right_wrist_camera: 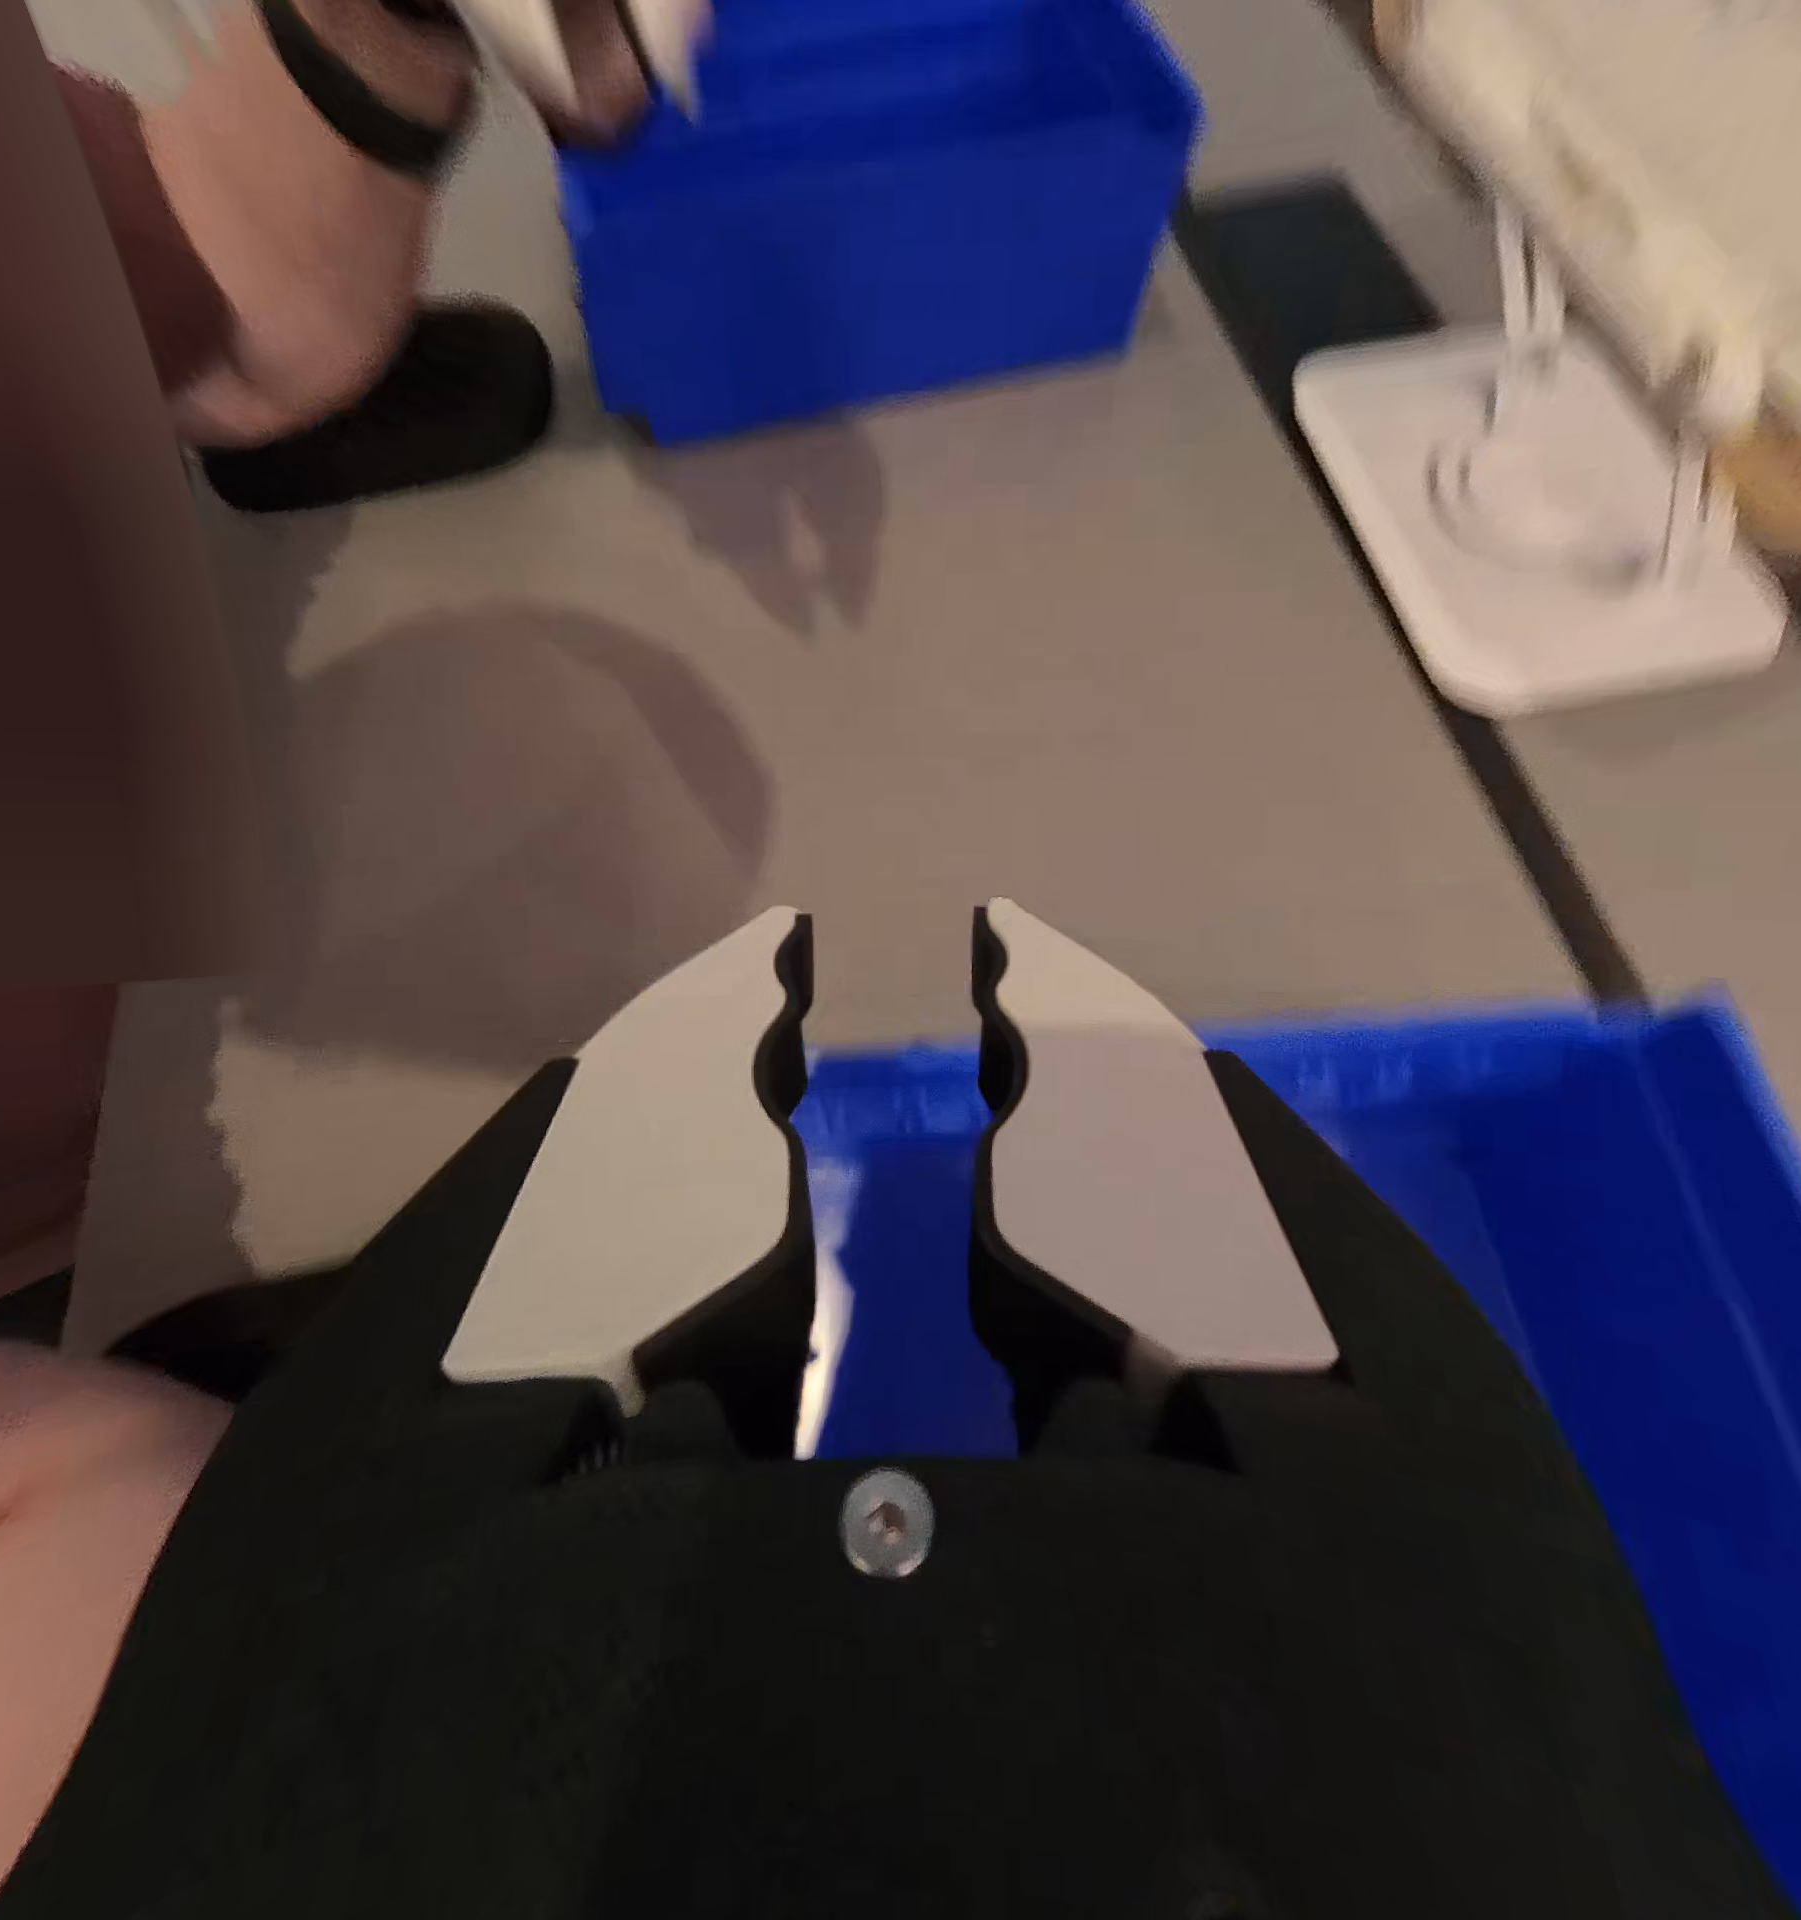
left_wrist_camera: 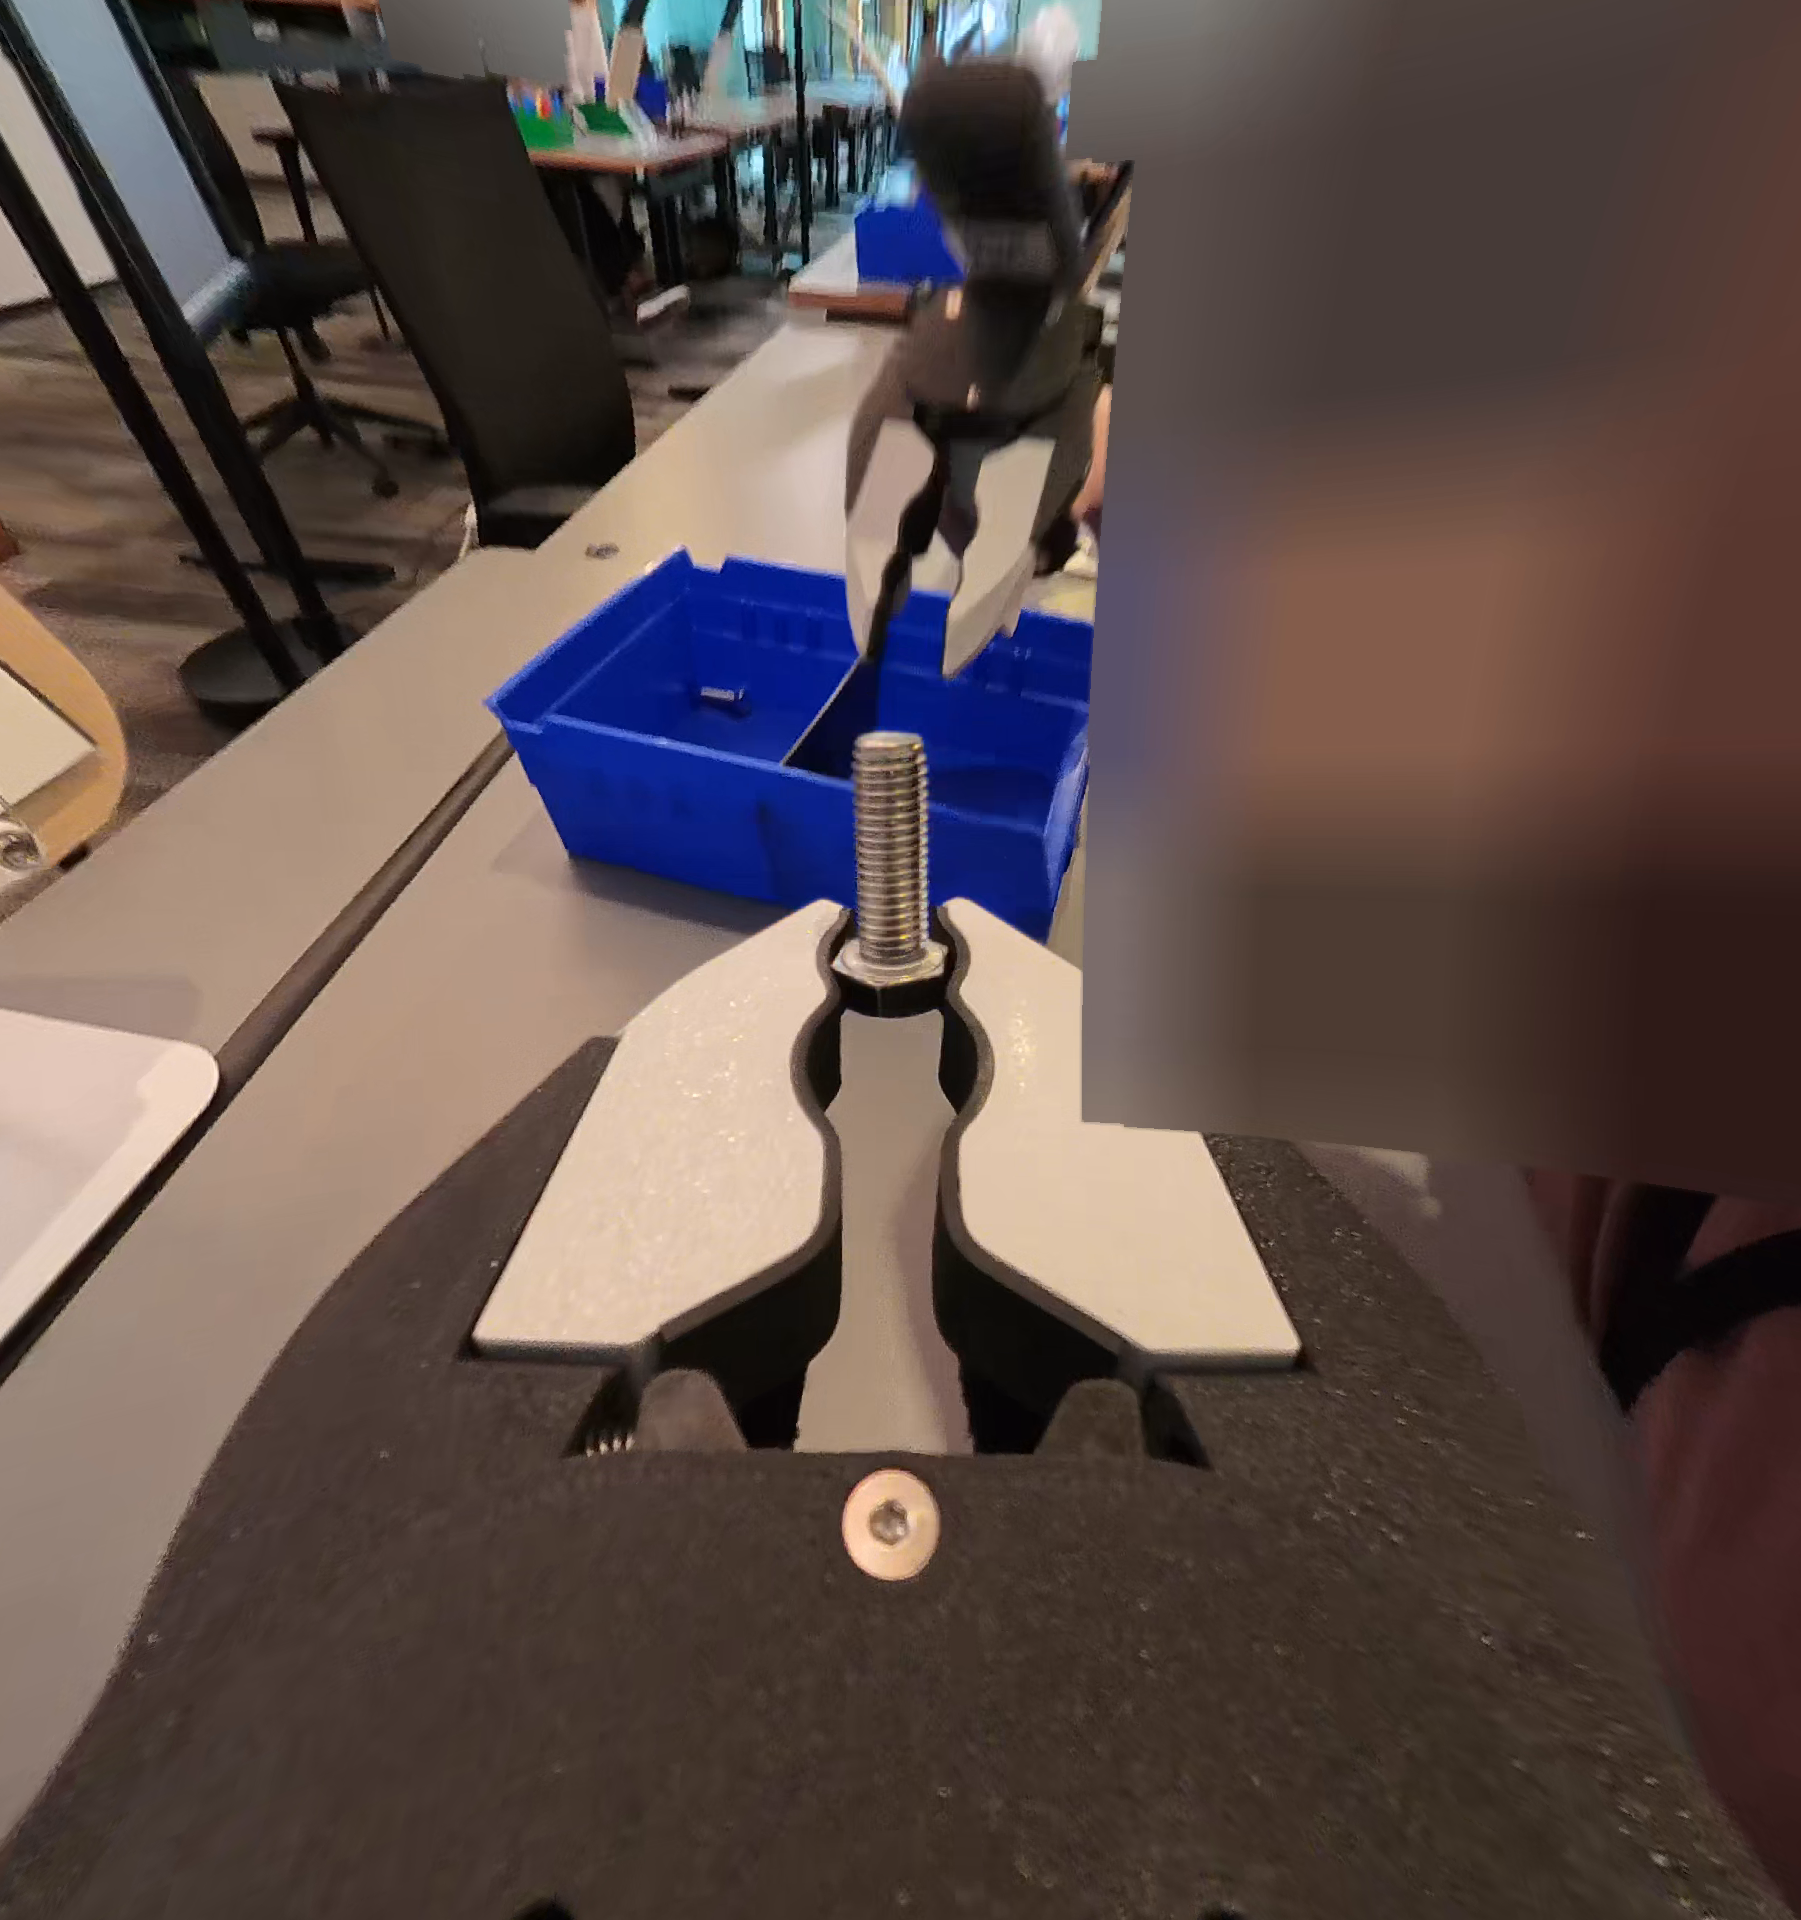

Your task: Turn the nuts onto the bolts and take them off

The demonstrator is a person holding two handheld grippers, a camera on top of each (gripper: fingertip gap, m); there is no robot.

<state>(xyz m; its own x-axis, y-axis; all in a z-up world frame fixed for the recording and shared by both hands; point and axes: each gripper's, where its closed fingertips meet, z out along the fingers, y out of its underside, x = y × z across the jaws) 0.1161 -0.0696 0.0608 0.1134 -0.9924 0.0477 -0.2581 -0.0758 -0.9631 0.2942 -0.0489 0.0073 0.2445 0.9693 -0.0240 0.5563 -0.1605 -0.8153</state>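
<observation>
My left gripper is shut on the hex end of a steel bolt. The threaded shaft stands up past the fingertips with nothing on its upper threads. Beyond it a blue divided bin sits on the grey table, with a small metal part in its left compartment. My right gripper hangs open and empty over the bin's divider. In the right wrist view the right gripper is open with nothing between the fingers, above the bin's wall.
A second blue bin stands farther along the table, near the left gripper's fingertips. A white stand base sits at the table's side. A person's arm is on the left. Black chairs stand beyond the table edge. The tips of one gripper are about 20 centimeters away from the tips of the other.
</observation>
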